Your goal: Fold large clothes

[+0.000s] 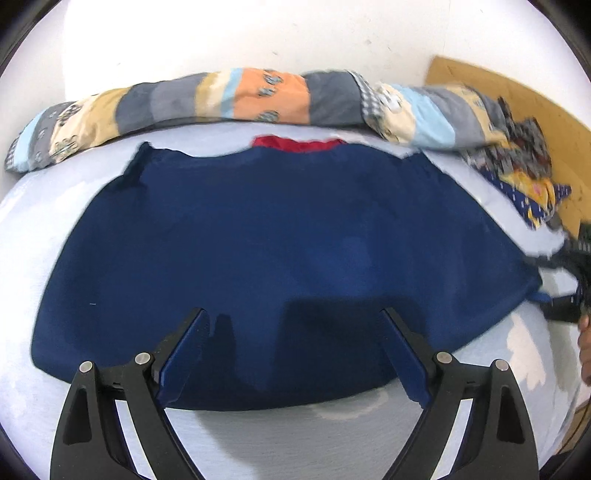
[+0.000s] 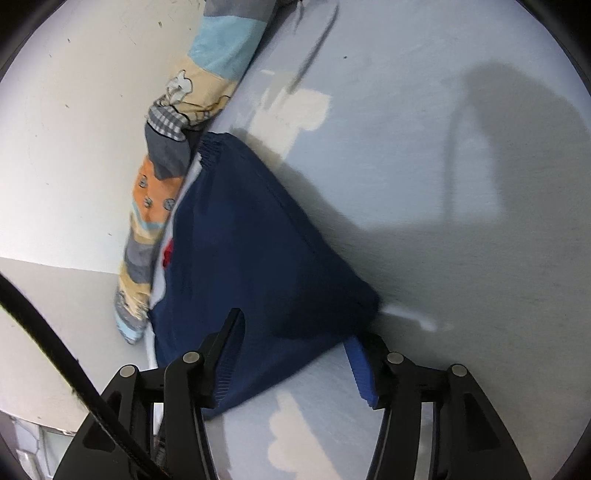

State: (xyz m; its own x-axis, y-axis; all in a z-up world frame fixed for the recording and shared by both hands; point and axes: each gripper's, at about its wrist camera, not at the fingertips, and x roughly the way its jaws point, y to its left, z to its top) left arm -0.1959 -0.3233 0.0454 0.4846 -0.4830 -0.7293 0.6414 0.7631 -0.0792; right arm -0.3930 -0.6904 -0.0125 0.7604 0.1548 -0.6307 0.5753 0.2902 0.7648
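Scene: A navy sweater [image 1: 280,240] lay spread flat on a bed [image 1: 48,206] covered by a pale blue sheet with cream cloud shapes.

Sweater: It lay broad across the middle of the bed, a strip of red [image 1: 295,143] showing at its far edge; the near hem bulged toward the left gripper.

Left gripper [image 1: 295,354]: Its fingers [image 1: 184,354] stood wide apart above the near hem, blue pads facing inward, with nothing between them.

Right gripper [image 2: 295,354]: Its fingers [image 2: 364,373] were also spread wide, set around a corner of the sweater [image 2: 258,258]; cloth lay between the pads, but they were not pressed on it. Whether the left pad touched the cloth could not be told.

Right gripper from the other side: In the left wrist view it showed blurred at the right edge [image 1: 565,295], at the sweater's right corner, with part of a hand [image 1: 584,350] just below it.

Quilt [image 1: 236,98]: A rolled patchwork quilt in orange, grey, cream and light blue lay along the far edge of the bed, against a white wall [image 1: 258,33].

Pile [image 1: 524,173]: Crumpled patterned cloth sat at the bed's far right, beside a brown board [image 1: 517,85].

Cable [image 2: 55,354]: A black cable crossed the lower left of the right wrist view.
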